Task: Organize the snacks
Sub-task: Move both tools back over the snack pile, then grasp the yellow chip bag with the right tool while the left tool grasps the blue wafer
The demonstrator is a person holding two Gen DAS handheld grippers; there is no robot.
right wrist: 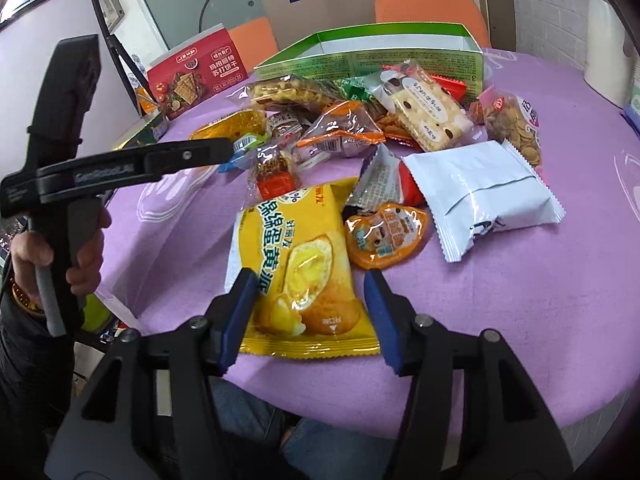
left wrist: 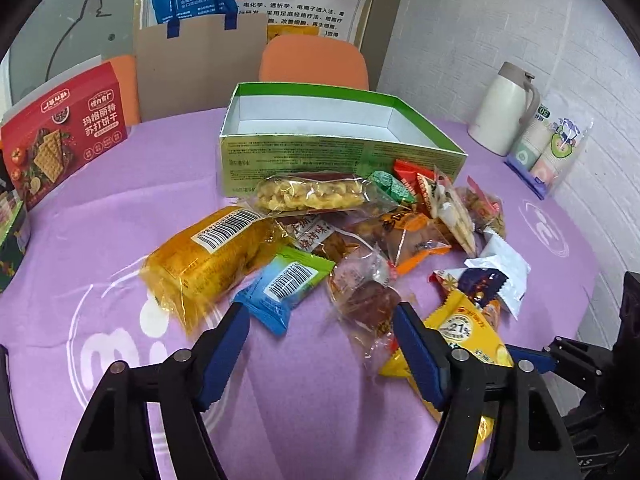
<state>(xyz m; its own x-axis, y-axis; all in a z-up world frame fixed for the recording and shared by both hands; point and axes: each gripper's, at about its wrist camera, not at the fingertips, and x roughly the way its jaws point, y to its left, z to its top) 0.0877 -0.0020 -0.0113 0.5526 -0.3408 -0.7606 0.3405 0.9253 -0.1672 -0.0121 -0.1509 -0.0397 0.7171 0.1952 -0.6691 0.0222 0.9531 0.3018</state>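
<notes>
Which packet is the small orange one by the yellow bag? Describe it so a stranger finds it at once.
Start at the green box at the back of the purple table and come forward through the snack pile. The orange packet lies between the yellow bag and the white pouch. It alone has rounded edges.

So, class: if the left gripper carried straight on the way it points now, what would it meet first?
Most likely the clear-wrapped brown snack, just ahead of the left gripper between its open fingers; the blue packet lies beside it. Depth is uncertain.
</notes>
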